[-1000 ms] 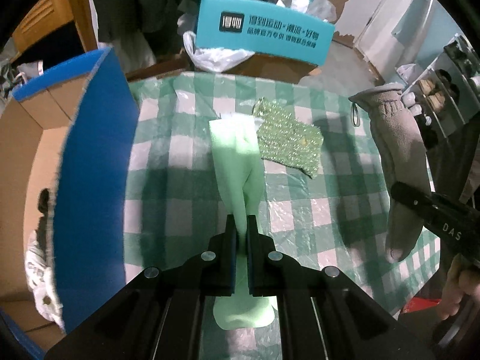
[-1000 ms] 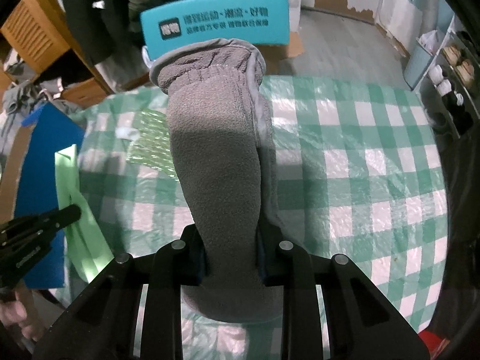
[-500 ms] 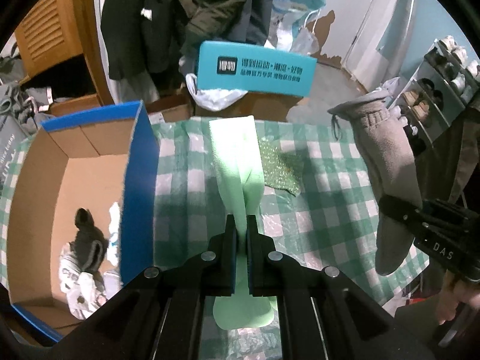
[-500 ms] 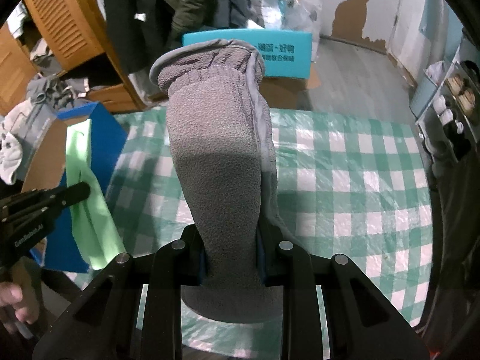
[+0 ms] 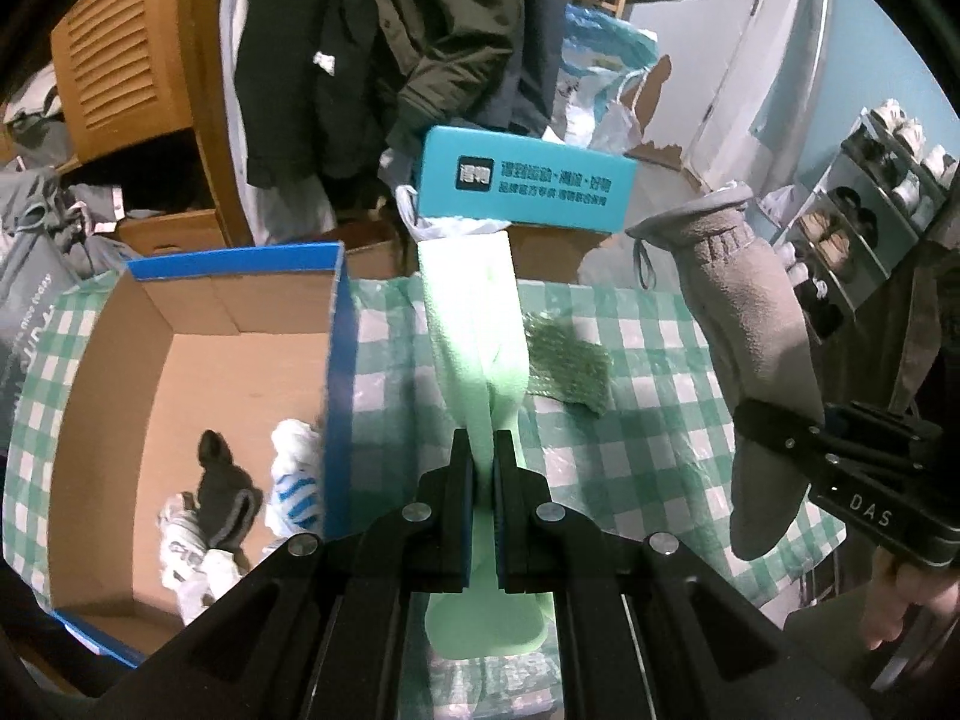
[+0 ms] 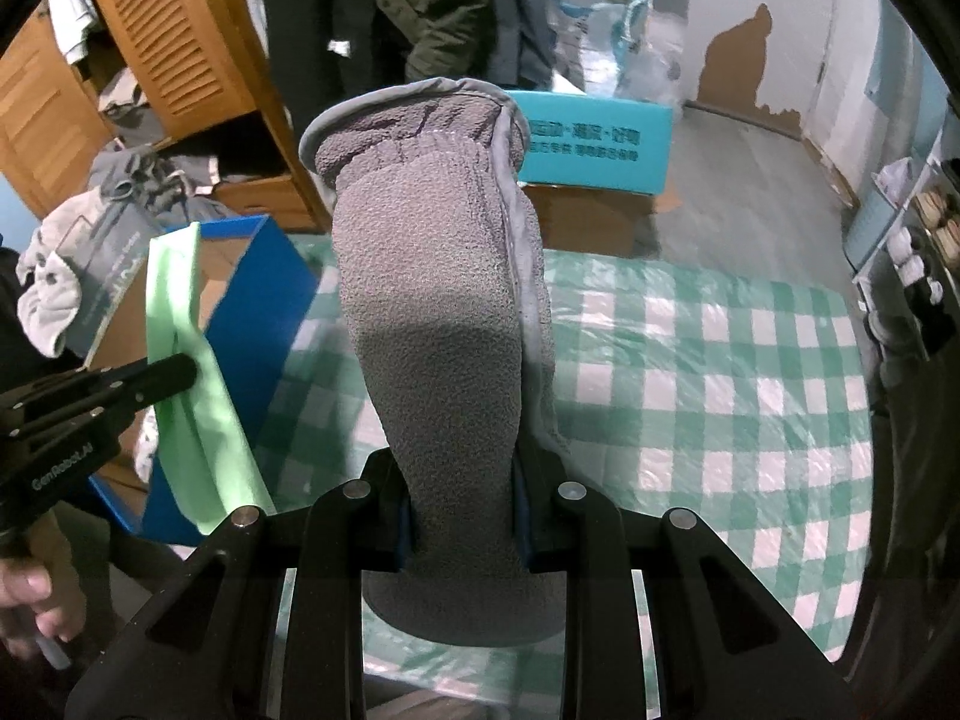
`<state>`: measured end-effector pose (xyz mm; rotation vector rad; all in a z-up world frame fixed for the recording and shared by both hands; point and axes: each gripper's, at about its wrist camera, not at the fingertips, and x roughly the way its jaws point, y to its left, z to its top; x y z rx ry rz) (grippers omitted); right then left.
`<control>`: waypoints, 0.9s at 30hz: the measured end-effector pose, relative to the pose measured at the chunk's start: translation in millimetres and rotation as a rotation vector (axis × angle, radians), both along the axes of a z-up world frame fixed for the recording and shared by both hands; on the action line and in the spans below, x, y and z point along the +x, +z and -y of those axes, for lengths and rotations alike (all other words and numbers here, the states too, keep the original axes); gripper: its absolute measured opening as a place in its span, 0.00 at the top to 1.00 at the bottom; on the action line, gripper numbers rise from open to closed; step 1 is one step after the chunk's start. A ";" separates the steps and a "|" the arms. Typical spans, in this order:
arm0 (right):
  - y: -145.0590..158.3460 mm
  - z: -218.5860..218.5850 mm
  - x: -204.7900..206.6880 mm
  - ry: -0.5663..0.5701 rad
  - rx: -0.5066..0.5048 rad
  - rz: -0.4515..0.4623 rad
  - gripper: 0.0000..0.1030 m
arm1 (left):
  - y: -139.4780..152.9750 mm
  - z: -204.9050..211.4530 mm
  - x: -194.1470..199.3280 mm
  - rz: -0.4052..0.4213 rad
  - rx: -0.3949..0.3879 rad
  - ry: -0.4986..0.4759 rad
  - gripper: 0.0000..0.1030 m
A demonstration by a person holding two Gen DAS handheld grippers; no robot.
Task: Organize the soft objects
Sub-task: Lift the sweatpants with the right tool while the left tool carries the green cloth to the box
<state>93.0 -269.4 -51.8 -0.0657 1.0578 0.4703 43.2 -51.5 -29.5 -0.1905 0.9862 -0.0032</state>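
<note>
My left gripper (image 5: 482,444) is shut on a light green cloth (image 5: 474,324) that hangs lifted above the checked table (image 5: 648,372). The same green cloth (image 6: 198,396) shows at the left of the right wrist view, pinched by the left gripper (image 6: 180,369). My right gripper (image 6: 461,480) is shut on a grey fleece glove (image 6: 438,300), cuff pointing away; that glove (image 5: 756,348) and right gripper (image 5: 750,414) appear at the right of the left wrist view. A sparkly green cloth (image 5: 567,369) lies flat on the table.
An open cardboard box with blue sides (image 5: 336,360) stands at the table's left, with several soft items (image 5: 222,510) inside. A teal box (image 5: 528,186) sits beyond the far edge. Hanging coats, a wooden cabinet and a shoe rack (image 5: 870,204) surround the table.
Both grippers have risen with their cloths, and the views have tilted up to show more of the room. The box interior has come into the left wrist view.
</note>
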 end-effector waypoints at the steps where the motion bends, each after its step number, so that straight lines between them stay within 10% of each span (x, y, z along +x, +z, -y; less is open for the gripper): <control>1: 1.3 -4.1 0.3 0.007 0.002 0.001 0.78 | 1.2 -2.4 -1.0 0.001 0.000 0.004 0.95; 27: 17.6 -130.2 -6.0 0.210 0.020 -0.002 0.78 | 13.1 -96.7 -28.0 0.033 -0.005 0.155 0.95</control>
